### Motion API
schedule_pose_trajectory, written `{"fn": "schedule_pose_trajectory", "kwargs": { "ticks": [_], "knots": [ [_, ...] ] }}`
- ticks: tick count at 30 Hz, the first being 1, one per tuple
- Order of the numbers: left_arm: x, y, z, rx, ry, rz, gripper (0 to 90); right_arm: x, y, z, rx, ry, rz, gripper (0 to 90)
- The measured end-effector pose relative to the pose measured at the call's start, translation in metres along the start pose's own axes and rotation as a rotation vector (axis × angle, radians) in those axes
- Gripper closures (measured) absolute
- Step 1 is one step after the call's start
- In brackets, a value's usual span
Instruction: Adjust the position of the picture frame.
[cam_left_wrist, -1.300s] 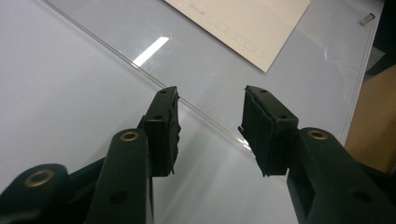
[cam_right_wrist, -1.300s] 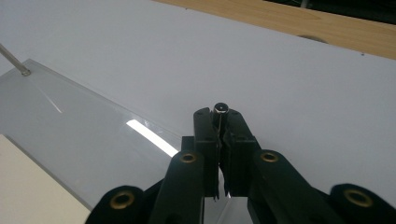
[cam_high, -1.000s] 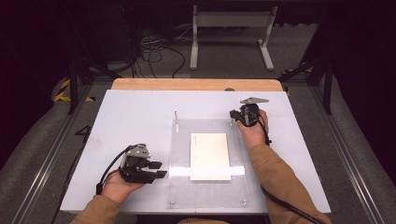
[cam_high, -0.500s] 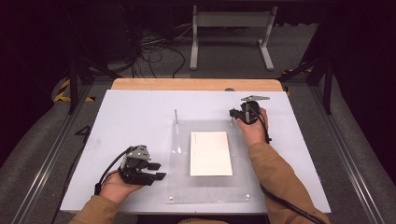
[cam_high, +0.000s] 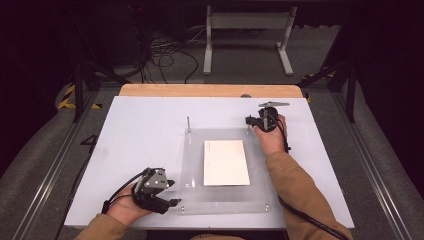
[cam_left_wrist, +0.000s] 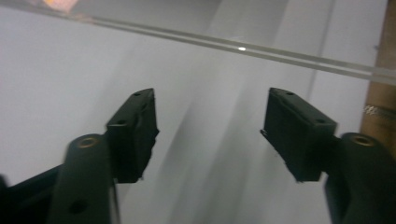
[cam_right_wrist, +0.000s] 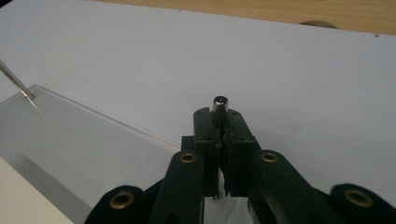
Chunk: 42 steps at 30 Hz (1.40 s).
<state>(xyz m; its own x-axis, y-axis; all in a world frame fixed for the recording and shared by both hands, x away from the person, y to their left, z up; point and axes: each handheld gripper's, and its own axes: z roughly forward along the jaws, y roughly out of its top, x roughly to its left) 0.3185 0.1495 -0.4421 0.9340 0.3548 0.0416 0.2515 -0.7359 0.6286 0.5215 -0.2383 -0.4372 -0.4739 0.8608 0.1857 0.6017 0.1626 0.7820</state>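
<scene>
A clear acrylic plate lies on the white table with a cream card on it. A thin metal pin stands upright at the plate's far left corner. My right gripper is at the plate's far right corner, shut on a short metal pin whose top shows just past the jaw tips. My left gripper rests by the plate's near left corner. Its jaws stand wide open with nothing between them, facing the plate's edge.
The white board ends in a wooden strip at the back. Metal rails run along both sides of the table. Cables and a white stand sit on the floor behind. The thin far-left pin leans into the right gripper view.
My left gripper has shifted toward the table's front edge and slightly right, near the plate's near left corner. The right gripper has stayed at the far right corner.
</scene>
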Motion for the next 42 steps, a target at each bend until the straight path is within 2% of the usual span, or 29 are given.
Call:
{"fn": "schedule_pose_trajectory", "kwargs": {
  "ticks": [3, 5, 8, 9, 10, 13, 15, 16, 18, 22, 27, 31, 37, 40, 42],
  "knots": [
    [0.000, 0.004, 0.004, -0.003, 0.056, -0.005, 19.6, 0.000, 0.001, 0.001, 0.005, -0.002, 0.004, 85.6],
    [-0.001, 0.007, 0.003, -0.032, 0.083, 0.006, 17.0, 0.000, 0.001, 0.001, 0.003, -0.004, 0.008, 85.6],
    [-0.003, 0.010, 0.001, -0.084, 0.109, 0.039, 16.1, -0.001, 0.001, 0.001, 0.005, 0.005, 0.009, 85.5],
    [-0.003, 0.010, 0.001, -0.084, 0.109, 0.039, 16.9, -0.001, 0.001, 0.001, 0.007, 0.005, 0.009, 85.5],
    [-0.006, 0.012, 0.001, -0.092, 0.126, 0.071, 17.4, -0.001, 0.001, 0.001, 0.009, 0.006, 0.012, 85.5],
    [-0.009, 0.016, 0.002, -0.127, 0.127, 0.116, 18.1, -0.002, 0.001, 0.001, 0.008, 0.009, 0.018, 85.5],
    [-0.011, 0.018, 0.003, -0.153, 0.144, 0.152, 18.0, -0.001, 0.001, 0.001, 0.006, 0.004, 0.021, 85.4],
    [-0.011, 0.018, 0.003, -0.153, 0.144, 0.152, 18.0, -0.001, 0.001, 0.001, 0.006, 0.004, 0.021, 85.4],
    [-0.010, 0.017, 0.003, -0.187, 0.141, 0.149, 18.4, -0.002, 0.000, 0.001, 0.002, 0.009, 0.023, 85.4],
    [-0.005, 0.018, 0.001, -0.239, 0.152, 0.124, 21.9, -0.003, -0.001, 0.002, -0.003, 0.012, 0.026, 85.4],
    [-0.006, 0.021, 0.001, -0.271, 0.181, 0.136, 24.7, -0.004, -0.002, 0.001, -0.008, 0.019, 0.034, 85.3],
    [-0.007, 0.023, 0.005, -0.287, 0.199, 0.162, 25.4, -0.003, -0.002, 0.002, -0.005, 0.008, 0.035, 85.2],
    [-0.009, 0.028, 0.008, -0.312, 0.212, 0.197, 32.9, -0.003, -0.003, 0.002, -0.011, 0.004, 0.044, 85.2],
    [-0.011, 0.028, 0.009, -0.317, 0.252, 0.224, 41.7, -0.003, -0.003, 0.002, -0.011, 0.011, 0.054, 85.0],
    [-0.012, 0.028, 0.008, -0.323, 0.273, 0.243, 43.4, -0.004, -0.003, 0.002, -0.012, 0.012, 0.058, 84.9]
  ]
}}
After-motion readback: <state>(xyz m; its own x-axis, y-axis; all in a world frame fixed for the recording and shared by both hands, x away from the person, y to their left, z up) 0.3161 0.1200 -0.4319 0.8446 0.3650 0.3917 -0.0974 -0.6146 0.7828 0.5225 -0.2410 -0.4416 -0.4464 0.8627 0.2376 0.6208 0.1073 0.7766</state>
